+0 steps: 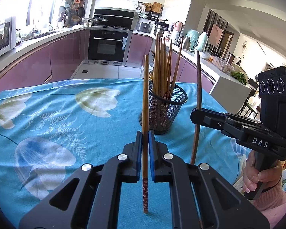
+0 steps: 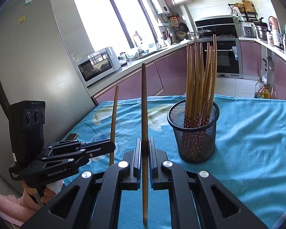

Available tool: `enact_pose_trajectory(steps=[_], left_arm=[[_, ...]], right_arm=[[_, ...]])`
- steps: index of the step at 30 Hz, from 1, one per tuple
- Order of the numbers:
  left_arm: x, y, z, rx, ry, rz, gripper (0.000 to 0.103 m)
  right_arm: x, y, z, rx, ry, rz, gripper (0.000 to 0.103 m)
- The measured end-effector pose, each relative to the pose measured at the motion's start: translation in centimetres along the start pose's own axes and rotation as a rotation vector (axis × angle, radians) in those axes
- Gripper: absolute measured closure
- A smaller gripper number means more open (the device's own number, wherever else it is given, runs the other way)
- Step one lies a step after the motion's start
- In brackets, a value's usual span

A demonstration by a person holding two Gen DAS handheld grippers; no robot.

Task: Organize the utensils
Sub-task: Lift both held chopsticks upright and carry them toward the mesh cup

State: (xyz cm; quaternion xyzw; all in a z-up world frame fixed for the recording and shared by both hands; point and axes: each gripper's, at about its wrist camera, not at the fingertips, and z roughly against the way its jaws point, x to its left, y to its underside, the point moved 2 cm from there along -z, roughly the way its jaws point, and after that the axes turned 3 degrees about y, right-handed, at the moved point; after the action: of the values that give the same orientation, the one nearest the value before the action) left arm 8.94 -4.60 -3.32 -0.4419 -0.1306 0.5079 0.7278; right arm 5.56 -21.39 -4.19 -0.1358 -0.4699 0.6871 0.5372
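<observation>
While both were clamped, my left gripper (image 1: pixel 145 145) held a light, stiff flower-ended wooden chopstick (image 1: pixel 145 114) mid-shaft; my right gripper (image 2: pixel 145 148) pinched a darker, probably slippery wooden chopstick (image 2: pixel 144 105).

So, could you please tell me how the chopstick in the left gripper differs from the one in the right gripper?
The left chopstick is lighter wood with a red flowered lower end; the right chopstick is darker and plain. Both stand roughly upright, clamped in shut grippers, the left gripper and right gripper, near the mesh holder.
</observation>
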Motion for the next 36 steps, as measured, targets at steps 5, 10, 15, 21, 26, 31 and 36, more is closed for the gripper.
enact_pose_trajectory(steps=[5, 10, 15, 21, 26, 31, 36], left_arm=[[-0.2, 0.0, 0.2, -0.003, 0.0, -0.004, 0.095], [-0.3, 0.0, 0.2, -0.004, 0.001, -0.004, 0.095], [-0.5, -0.2, 0.4, -0.008, -0.001, -0.008, 0.095], [-0.7, -0.3, 0.4, -0.011, -0.001, -0.011, 0.095], [-0.8, -0.4, 0.5, -0.013, -0.004, -0.016, 0.095], [-1.0, -0.5, 0.7, -0.016, -0.005, -0.021, 0.095], [-1.1, -0.6, 0.6, -0.019, -0.006, -0.025, 0.095]], right_arm=[[0.0, -0.1, 0.2, -0.006, -0.003, -0.002, 0.097], [0.0, -0.3, 0.4, -0.011, -0.004, -0.003, 0.097], [0.1, -0.3, 0.5, -0.015, -0.006, -0.001, 0.097], [0.2, -0.6, 0.7, -0.02, -0.007, 0.001, 0.097], [0.3, -0.7, 0.9, -0.026, -0.007, 0.001, 0.097], [0.3, -0.8, 1.1, -0.031, -0.008, 0.003, 0.097], [0.3, -0.9, 1.3, -0.037, -0.007, 0.006, 0.097]])
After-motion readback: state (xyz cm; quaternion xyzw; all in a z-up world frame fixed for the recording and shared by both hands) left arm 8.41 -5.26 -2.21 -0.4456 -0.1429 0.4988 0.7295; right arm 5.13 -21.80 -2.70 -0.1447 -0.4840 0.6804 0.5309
